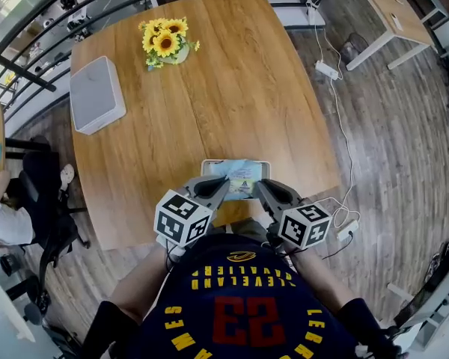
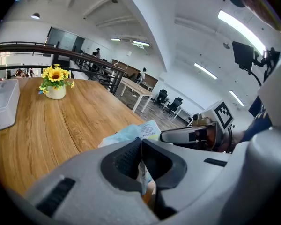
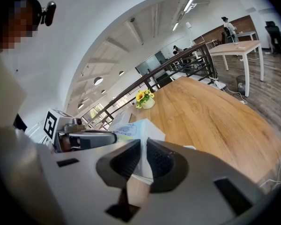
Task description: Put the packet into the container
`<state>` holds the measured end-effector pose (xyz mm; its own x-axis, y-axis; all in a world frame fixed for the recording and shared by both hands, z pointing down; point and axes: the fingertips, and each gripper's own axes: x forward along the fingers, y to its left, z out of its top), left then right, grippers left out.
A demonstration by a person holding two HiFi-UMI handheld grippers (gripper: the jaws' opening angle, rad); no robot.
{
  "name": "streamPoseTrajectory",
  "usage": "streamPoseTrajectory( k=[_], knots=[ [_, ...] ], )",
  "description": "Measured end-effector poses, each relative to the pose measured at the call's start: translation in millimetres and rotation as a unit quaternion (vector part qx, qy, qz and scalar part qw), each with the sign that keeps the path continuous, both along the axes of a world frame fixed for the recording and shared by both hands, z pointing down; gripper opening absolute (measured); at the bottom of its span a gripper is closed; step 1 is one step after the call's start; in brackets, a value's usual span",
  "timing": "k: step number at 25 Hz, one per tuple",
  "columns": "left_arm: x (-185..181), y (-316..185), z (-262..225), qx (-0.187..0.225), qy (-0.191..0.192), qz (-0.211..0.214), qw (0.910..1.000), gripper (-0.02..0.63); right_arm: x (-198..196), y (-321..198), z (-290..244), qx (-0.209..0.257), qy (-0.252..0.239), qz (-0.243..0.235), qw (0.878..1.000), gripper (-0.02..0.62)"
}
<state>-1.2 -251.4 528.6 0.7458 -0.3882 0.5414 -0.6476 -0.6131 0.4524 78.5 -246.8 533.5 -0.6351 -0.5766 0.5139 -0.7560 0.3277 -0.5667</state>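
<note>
Head view: packet, pale blue, held crosswise between both grippers, over the white container at the worktop's near edge. Left gripper: pressed tight on the packet's left edge. Right gripper: pinching its right edge. Long axis runs gripper to gripper, along the container's length. Judged path is straight down, with both hands equally near.

Open-plan office: desks, swivel chairs, mezzanine railing
</note>
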Motion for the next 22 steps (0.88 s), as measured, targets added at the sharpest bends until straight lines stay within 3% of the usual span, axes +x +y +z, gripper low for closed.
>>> streamPoseTrajectory(
  k=[22],
  knots=[
    [6.3,0.7,55.7,-0.052,-0.035,0.003,0.9981,0.009,3.0,0.6,62.0,-0.091,-0.006,-0.014,0.996,0.051]
  ],
)
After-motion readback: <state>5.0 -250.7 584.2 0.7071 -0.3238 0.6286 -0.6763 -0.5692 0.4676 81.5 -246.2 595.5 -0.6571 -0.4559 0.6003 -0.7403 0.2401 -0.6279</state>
